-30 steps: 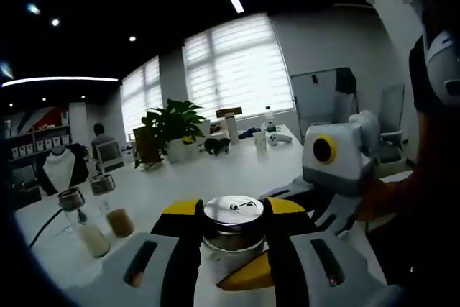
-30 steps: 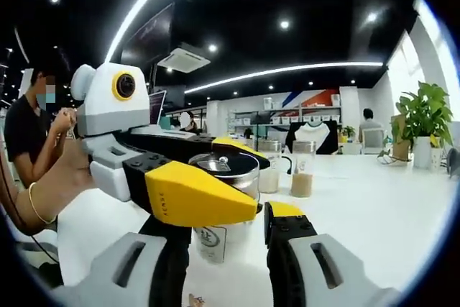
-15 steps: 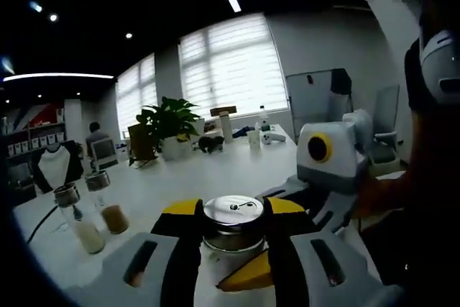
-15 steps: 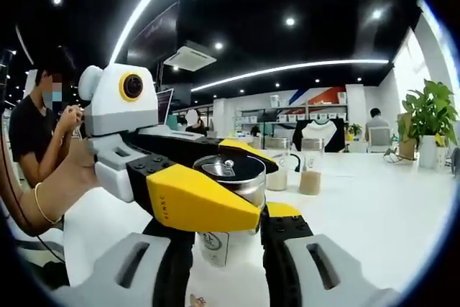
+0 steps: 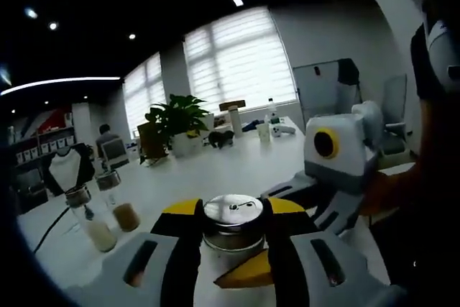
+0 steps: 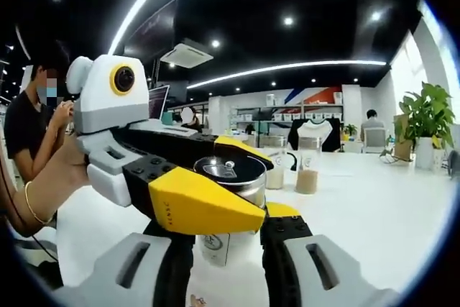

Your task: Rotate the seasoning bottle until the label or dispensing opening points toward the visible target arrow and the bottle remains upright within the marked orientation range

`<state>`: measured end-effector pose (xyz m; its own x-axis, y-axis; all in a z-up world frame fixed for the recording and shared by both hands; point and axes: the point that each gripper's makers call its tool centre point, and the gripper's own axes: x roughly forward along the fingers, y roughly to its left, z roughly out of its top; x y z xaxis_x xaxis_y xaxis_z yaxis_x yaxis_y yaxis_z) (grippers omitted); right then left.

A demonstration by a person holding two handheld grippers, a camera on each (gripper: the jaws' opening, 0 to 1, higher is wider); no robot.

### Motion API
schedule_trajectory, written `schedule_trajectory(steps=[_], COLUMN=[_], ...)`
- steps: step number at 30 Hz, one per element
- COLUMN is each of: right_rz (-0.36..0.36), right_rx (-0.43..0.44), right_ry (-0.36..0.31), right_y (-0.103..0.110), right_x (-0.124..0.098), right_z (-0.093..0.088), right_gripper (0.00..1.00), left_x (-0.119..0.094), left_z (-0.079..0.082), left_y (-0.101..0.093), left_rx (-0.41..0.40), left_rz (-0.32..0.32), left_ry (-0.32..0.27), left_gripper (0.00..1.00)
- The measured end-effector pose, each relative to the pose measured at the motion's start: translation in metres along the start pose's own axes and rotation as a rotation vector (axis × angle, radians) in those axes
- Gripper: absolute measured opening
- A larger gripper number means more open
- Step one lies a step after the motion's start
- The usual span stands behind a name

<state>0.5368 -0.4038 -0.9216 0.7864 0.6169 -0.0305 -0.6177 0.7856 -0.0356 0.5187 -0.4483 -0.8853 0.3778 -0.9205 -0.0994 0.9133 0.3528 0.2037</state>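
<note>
I had the left gripper (image 5: pixel 231 231) clenched on the seasoning bottle (image 5: pixel 233 229) at the six o'clock edge of the left gripper view, its steel lid up and the bottle upright on the white table (image 5: pixel 237 167). My right gripper (image 6: pixel 228 246) was closed on the bottle's labelled body below the left one. Toward eight o'clock stood two glass jars (image 5: pixel 108 206), one holding pale powder, the other brown.

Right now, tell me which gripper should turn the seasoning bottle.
Left, probably. Its fingers clamp the seasoning bottle just under the metal cap, so twisting that hand should rotate it upright. The right gripper straddles the lower labelled body, better placed to steady it; its grip is unclear.
</note>
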Motion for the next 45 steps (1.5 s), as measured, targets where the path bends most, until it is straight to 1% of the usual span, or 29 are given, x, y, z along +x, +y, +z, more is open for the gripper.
schedule_trajectory(steps=[4, 7, 10, 14, 19, 22, 26, 32, 38, 39, 41, 42, 45], right_rz=[-0.017, -0.017, -0.019, -0.026, -0.019, -0.01, -0.003, 0.005, 0.026, 0.032, 0.039, 0.049, 0.051], right_rx=[0.011, 0.01, 0.01, 0.008, 0.012, 0.014, 0.013, 0.013, 0.016, 0.015, 0.028, 0.026, 0.063], right_ry=[0.002, 0.009, 0.006, 0.0, -0.008, -0.011, -0.015, -0.014, -0.012, -0.013, -0.009, 0.007, 0.022], right_y=[-0.002, -0.001, 0.001, 0.003, 0.008, 0.013, 0.019, 0.024, 0.027, 0.028, 0.03, 0.031, 0.028], right_x=[0.001, 0.003, 0.004, 0.007, 0.013, 0.018, 0.024, 0.027, 0.029, 0.029, 0.028, 0.026, 0.02], right_z=[-0.001, -0.004, -0.003, -0.001, 0.001, 0.002, 0.003, 0.004, 0.005, 0.005, 0.005, 0.002, -0.006], right_gripper=[0.33, 0.33, 0.33, 0.33, 0.33, 0.33, 0.33, 0.33, 0.33, 0.33, 0.34, 0.35, 0.38], left_x=[0.0, -0.001, -0.003, -0.01, -0.018, -0.026, -0.031, -0.037, -0.043, -0.045, -0.05, -0.054, -0.062], left_z=[-0.002, -0.005, -0.006, -0.004, -0.005, -0.007, -0.009, -0.01, -0.008, -0.008, -0.009, -0.01, -0.011], left_y=[0.005, 0.006, 0.009, 0.015, 0.021, 0.029, 0.035, 0.037, 0.038, 0.039, 0.044, 0.05, 0.058], left_rx=[-0.031, -0.031, -0.05, -0.1, -0.105, -0.127, -0.144, -0.145, -0.157, -0.171, -0.173, -0.176, -0.185], left_rz=[0.059, 0.089, 0.12, 0.188, 0.255, 0.306, 0.366, 0.424, 0.443, 0.454, 0.481, 0.506, 0.528], left_ry=[-0.001, 0.015, 0.015, -0.003, 0.0, -0.002, -0.004, -0.017, -0.048, -0.06, -0.067, -0.07, -0.073], left_gripper=[0.35, 0.36, 0.35, 0.35, 0.35, 0.35, 0.35, 0.34, 0.34, 0.34, 0.34, 0.34, 0.34])
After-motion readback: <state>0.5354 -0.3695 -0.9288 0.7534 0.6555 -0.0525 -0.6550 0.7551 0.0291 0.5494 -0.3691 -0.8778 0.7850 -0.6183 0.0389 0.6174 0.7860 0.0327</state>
